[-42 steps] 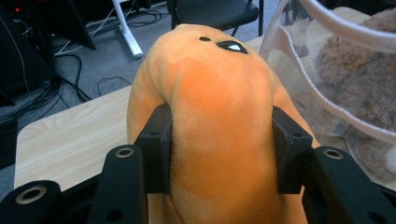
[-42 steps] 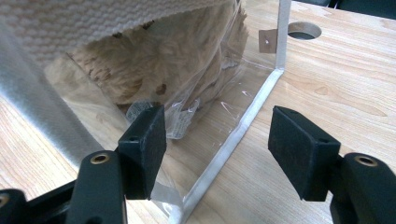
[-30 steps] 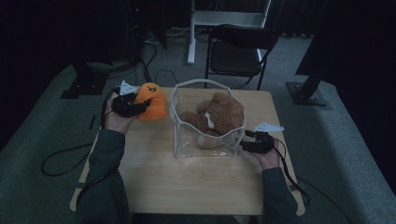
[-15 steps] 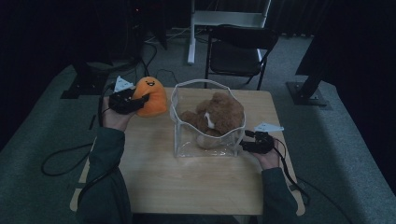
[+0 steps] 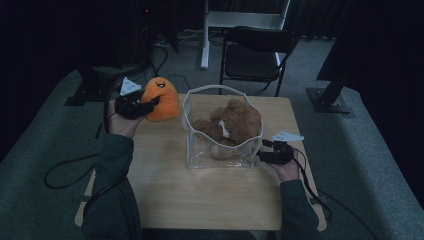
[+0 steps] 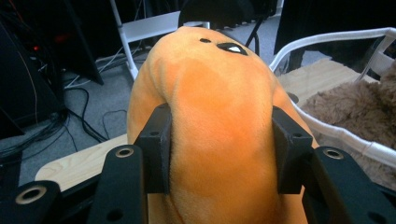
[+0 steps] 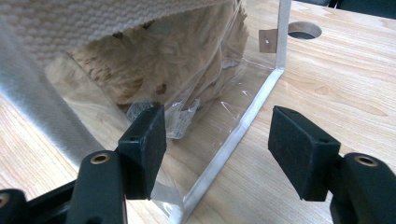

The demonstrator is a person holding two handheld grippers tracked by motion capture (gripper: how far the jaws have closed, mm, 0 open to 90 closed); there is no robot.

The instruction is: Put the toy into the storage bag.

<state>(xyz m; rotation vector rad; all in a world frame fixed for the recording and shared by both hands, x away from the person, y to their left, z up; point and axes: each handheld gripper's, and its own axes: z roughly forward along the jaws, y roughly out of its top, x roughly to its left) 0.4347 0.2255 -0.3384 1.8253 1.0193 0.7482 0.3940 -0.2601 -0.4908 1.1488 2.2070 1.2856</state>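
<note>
An orange plush toy [image 5: 161, 100] with a smiling face is held just above the table's far left corner, and my left gripper [image 5: 149, 105] is shut on it. In the left gripper view the pads squeeze the plush [image 6: 215, 93] on both sides. A clear bag [image 5: 220, 159] with a white strap rim stands mid-table and holds a brown teddy bear [image 5: 232, 122]. My right gripper [image 5: 262, 156] lies low at the bag's near right corner. Its jaws [image 7: 217, 144] stand open astride the bag's corner seam [image 7: 247, 116] without pressing it.
The wooden table [image 5: 200, 200] has a round hole [image 7: 304, 29] near its edge beyond the bag. A black folding chair [image 5: 255, 50] stands behind the table on grey carpet. Cables trail off the table's left side [image 5: 70, 170].
My left gripper has lifted the orange plush slightly and carried it a little away from me. The right gripper and the bag have stayed put.
</note>
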